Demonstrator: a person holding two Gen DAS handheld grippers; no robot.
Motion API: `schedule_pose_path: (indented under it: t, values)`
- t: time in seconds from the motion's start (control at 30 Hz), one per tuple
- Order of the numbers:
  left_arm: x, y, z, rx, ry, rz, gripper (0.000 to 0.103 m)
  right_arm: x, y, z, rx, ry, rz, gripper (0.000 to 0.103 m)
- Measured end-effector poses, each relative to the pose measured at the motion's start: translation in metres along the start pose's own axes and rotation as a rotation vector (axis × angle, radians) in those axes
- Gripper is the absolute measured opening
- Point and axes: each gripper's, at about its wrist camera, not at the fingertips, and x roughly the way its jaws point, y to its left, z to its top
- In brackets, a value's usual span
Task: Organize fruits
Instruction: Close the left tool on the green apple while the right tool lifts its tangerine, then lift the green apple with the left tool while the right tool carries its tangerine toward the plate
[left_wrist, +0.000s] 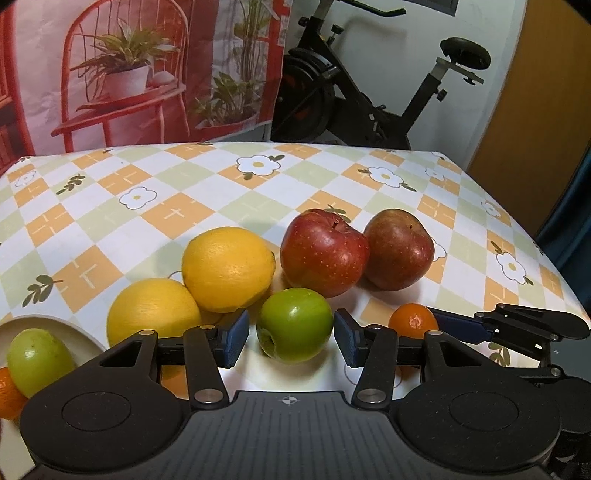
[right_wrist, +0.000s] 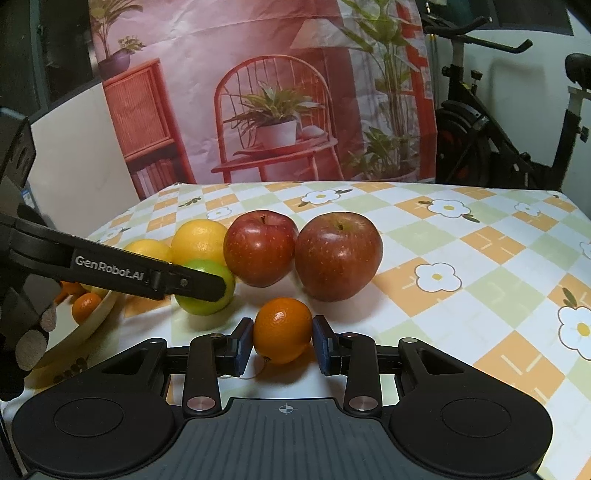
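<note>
left gripper (left_wrist: 290, 341) open, pads straddling green apple (left_wrist: 294, 324) at 3 and 9 o'clock without touching, lined up for a pick. right gripper (right_wrist: 283, 341) closed on mandarin (right_wrist: 282, 329). plate (left_wrist: 79, 338) at 9 o'clock, likely sorting destination.

The desk (left_wrist: 155, 206) has a cloth with orange, pale green and white squares and little white flowers with yellow middles. Two red apples (left_wrist: 325, 251) have tiny pale dots. Two yellow lemons (left_wrist: 229, 267) lie to their left. The near green apple (left_wrist: 294, 328) is bright green. The small orange (right_wrist: 282, 329) is deep orange. The grippers (left_wrist: 289, 341) are black with blue pads (left_wrist: 236, 341). The plate (left_wrist: 70, 332) is cream.
</note>
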Motion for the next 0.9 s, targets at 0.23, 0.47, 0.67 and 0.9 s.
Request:
schedule_pose_path:
  t: [0.23, 0.47, 0.67, 0.9]
  values:
    - [-0.002, -0.003, -0.003, 0.022, 0.003, 0.003, 0.049, -0.001, -0.001, 0.000, 0.004, -0.006, 0.006, 0.032]
    - [-0.015, 0.002, -0.016, -0.026, -0.001, 0.007, 0.049, -0.002, -0.001, 0.000, 0.007, -0.013, 0.013, 0.032]
    - [-0.027, 0.003, -0.029, -0.049, -0.024, 0.014, 0.049, -0.003, -0.002, -0.001, 0.012, -0.015, 0.017, 0.032]
    - [-0.037, 0.002, -0.041, -0.044, -0.050, 0.014, 0.049, -0.003, -0.002, -0.001, 0.011, -0.015, 0.016, 0.032]
